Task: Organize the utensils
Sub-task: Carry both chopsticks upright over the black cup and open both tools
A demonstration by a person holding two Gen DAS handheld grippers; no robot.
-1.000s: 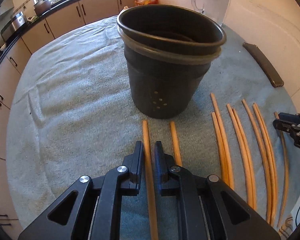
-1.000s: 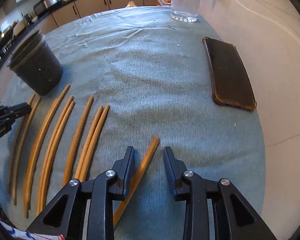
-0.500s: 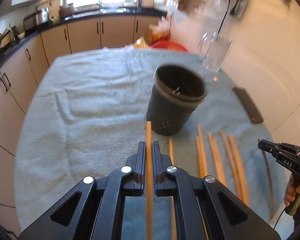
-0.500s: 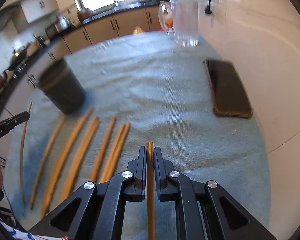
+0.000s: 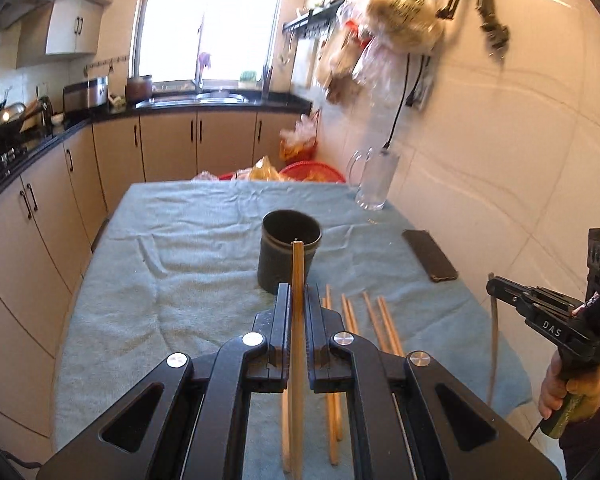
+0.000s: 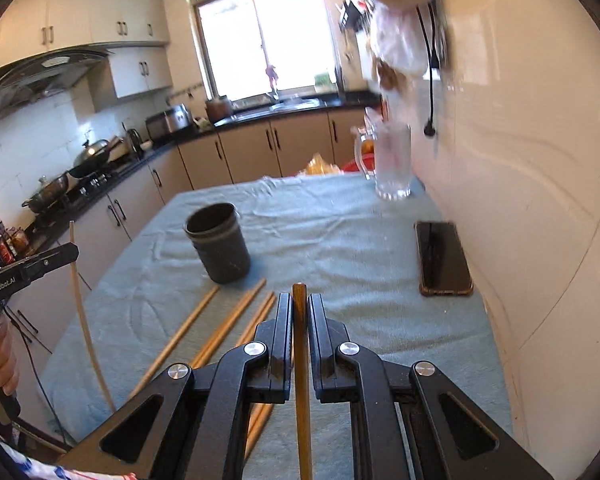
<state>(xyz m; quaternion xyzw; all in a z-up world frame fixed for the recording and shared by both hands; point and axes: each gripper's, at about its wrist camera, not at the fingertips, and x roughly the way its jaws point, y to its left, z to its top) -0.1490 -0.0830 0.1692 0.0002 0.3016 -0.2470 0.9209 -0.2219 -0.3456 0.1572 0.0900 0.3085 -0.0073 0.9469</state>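
Note:
In the left wrist view my left gripper point(image 5: 297, 291) is shut on a pale wooden chopstick point(image 5: 297, 264), raised above the cloth; its tip shows in front of the black utensil cup point(image 5: 276, 258). In the right wrist view my right gripper point(image 6: 299, 300) is shut on a darker chopstick point(image 6: 302, 400), also lifted. The cup point(image 6: 220, 252) stands ahead and to its left. Several loose chopsticks point(image 5: 376, 322) point(image 6: 224, 324) lie on the blue-grey cloth near the cup. Each gripper shows in the other's view: the right gripper point(image 5: 494, 283) at the right edge, the left gripper point(image 6: 73, 251) at the left edge.
A dark phone point(image 6: 442, 258) point(image 5: 430, 256) lies near the tiled wall on the right. A glass mug point(image 6: 392, 164) point(image 5: 374, 182) stands at the table's far right corner. Kitchen cabinets point(image 5: 52, 216) run along the left side, close to the table.
Both grippers closed on a chopstick each and rose from the cloth, tilting up, so the cup and table now look farther away. The right jaws went from open to shut.

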